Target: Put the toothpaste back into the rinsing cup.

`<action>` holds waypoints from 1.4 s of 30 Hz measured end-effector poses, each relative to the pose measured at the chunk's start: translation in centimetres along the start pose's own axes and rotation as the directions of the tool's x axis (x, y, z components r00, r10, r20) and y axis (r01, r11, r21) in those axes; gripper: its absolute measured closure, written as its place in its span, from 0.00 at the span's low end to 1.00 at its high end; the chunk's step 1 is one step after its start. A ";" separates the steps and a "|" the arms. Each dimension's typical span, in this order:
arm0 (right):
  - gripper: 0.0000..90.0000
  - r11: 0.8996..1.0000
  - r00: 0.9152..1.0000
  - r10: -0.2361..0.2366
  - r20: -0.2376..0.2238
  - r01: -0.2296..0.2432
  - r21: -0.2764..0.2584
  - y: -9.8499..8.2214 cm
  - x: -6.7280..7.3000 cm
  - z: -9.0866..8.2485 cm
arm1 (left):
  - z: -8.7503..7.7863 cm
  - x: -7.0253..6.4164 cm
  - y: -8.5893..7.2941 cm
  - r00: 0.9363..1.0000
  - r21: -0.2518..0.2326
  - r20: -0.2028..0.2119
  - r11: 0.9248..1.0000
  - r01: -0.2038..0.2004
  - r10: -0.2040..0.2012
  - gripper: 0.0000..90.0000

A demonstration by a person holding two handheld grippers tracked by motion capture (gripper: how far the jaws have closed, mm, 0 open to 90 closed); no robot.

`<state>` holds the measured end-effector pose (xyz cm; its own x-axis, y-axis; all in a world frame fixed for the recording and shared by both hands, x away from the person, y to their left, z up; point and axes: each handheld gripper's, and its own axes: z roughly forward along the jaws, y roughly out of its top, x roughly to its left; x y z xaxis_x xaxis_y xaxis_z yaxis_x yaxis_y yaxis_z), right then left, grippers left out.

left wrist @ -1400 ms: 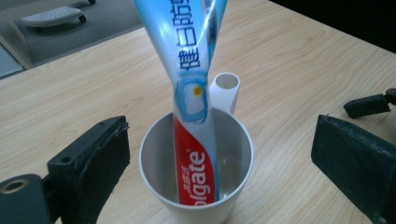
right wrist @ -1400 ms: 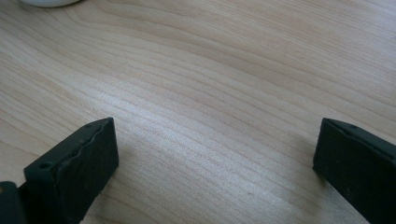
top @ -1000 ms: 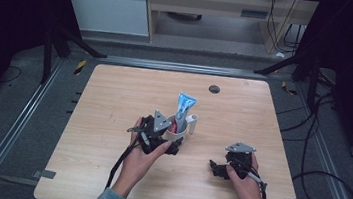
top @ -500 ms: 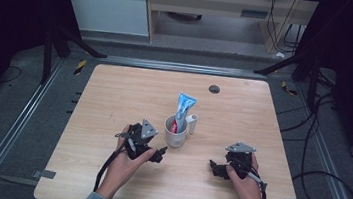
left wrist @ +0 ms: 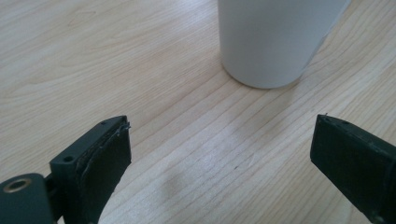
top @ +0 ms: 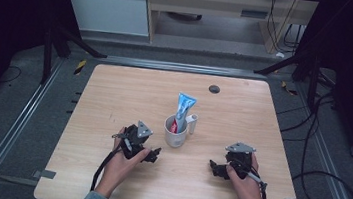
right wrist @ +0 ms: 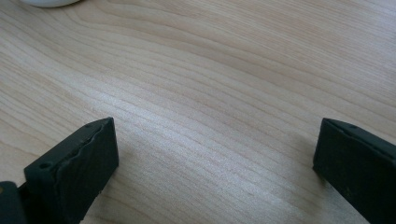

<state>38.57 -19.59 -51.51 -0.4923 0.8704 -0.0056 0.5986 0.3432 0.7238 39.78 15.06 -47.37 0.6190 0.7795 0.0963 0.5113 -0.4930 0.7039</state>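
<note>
No writing can be read on the blue-and-red toothpaste tube [top: 183, 111]; its print is too small to make out. The tube stands nearly upright in the white cup [top: 175, 132] near the middle of the table [top: 115, 92], long axis vertical, its flat crimped end up and leaning slightly away from the person. The left gripper [top: 153, 153] lies low just beside the cup, pointing right toward it, jaws wide and empty. The right gripper [top: 213, 167] rests well apart, pointing left, jaws wide and empty too.
</note>
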 end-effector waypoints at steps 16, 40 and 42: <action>0.00 1.000 1.000 0.000 0.000 0.000 0.000 0.0 0.0 0.0 | 0.7 1.4 -1.9 0.997 0.011 0.022 0.997 0.078 -0.078 0.06; 0.00 1.000 1.000 0.001 0.000 -0.001 0.000 0.0 0.0 0.0 | -0.6 8.3 -5.5 0.966 0.037 -0.149 0.975 0.219 -0.211 0.06; 0.00 1.000 1.000 0.001 0.000 -0.001 0.000 0.0 0.0 0.0 | -0.8 9.0 -5.7 0.961 0.035 -0.163 0.973 0.230 -0.222 0.06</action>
<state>38.57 -19.59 -51.51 -0.4919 0.8707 -0.0053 0.5989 0.3427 0.7238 41.95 25.21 -49.95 0.3846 0.9217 0.0513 0.6606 -0.3136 0.6821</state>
